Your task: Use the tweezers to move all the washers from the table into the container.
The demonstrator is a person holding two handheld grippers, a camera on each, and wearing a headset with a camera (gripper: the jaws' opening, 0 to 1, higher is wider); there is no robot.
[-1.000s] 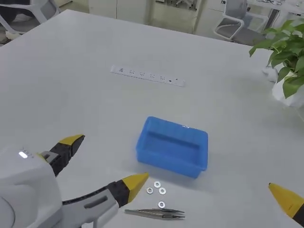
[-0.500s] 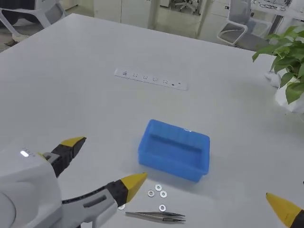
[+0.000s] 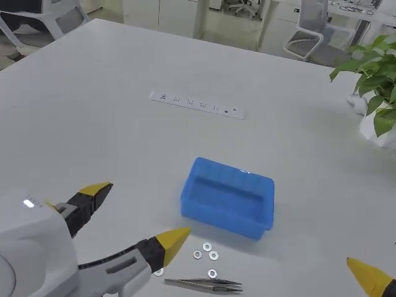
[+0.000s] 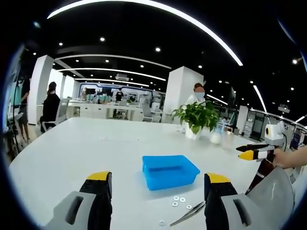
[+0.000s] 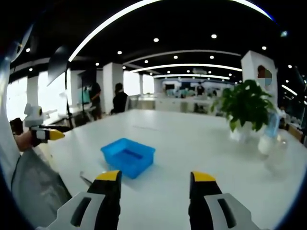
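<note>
Washers (image 3: 206,247) sit between container (image 3: 223,218) wall and tweezers (image 3: 204,283).

The left gripper (image 3: 137,212) has a pale grey body and black fingers (image 3: 147,248) with yellow tips.

On the table (image 3: 93,124), the container (image 3: 228,198) sits mid-surface, with the washers (image 3: 206,247) clustered just beside it at 7 o'clock, the tweezers (image 3: 203,283) beyond them, the power strip (image 3: 197,104) well apart at 11 o'clock and the plant (image 3: 374,55) at 2 o'clock.
</note>
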